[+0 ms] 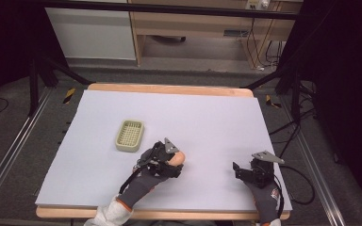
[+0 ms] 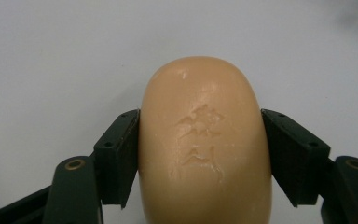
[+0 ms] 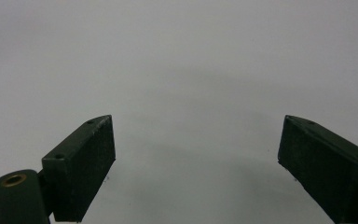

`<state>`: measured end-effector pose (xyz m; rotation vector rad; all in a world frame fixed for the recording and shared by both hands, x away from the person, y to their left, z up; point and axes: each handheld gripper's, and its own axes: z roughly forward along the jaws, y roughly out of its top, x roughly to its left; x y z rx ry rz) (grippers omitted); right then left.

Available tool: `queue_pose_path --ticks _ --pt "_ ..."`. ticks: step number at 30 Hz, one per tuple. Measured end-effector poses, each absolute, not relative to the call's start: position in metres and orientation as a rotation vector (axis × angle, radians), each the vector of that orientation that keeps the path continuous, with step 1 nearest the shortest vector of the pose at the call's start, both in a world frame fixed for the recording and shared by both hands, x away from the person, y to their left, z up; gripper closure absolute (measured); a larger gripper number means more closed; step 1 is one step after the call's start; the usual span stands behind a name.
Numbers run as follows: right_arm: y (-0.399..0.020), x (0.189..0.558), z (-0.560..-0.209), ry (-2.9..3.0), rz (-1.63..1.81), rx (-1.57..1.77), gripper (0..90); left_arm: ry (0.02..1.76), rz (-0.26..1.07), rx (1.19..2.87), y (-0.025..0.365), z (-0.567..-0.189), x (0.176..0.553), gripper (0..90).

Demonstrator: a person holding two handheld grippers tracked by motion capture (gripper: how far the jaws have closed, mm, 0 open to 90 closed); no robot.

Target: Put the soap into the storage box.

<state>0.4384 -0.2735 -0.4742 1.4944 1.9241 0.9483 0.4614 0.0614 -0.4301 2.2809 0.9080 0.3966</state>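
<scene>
While the left gripper (image 2: 200,154) clamps a tan bar of soap (image 2: 204,144) across its short width, the bar's long axis runs straight out between the jaws over the grey table (image 1: 207,122). A green soap dish (image 1: 130,135) lies near the left hand, up and to its left. The right gripper (image 3: 196,154) rests well apart, jaws spread wide and empty.

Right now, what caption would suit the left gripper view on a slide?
Two black fingers clamp a tan bar of soap, stamped side up, over a pale table.
</scene>
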Motion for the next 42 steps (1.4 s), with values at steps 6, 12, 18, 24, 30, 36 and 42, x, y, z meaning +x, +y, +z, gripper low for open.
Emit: queue_pose_path --ticks 6,12,18,24,30,36,42 --pt "-0.274 0.438 -0.474 1.922 0.947 1.496 11.2 0.915 0.402 2.267 0.074 -0.425 0.459 31.1" --pt "-0.274 0.439 -0.475 1.923 0.946 1.493 11.2 0.946 0.401 2.240 0.090 -0.424 0.459 31.2" --pt "-0.274 0.439 -0.475 1.923 0.940 1.494 11.2 0.972 0.396 2.223 0.100 -0.425 0.458 31.2" --pt "-0.274 0.439 -0.475 1.921 0.940 1.494 11.2 0.988 0.400 2.211 0.107 -0.423 0.460 31.2" --pt "-0.274 0.438 -0.475 1.920 0.944 1.497 11.2 1.009 0.407 2.197 0.116 -0.420 0.460 31.2" --pt "-0.275 0.437 -0.474 1.920 0.953 1.500 11.2 1.030 0.411 2.192 0.124 -0.420 0.461 31.2" --pt "-0.275 0.436 -0.474 1.922 0.955 1.493 11.3 1.065 0.424 2.162 0.135 -0.418 0.464 31.2"
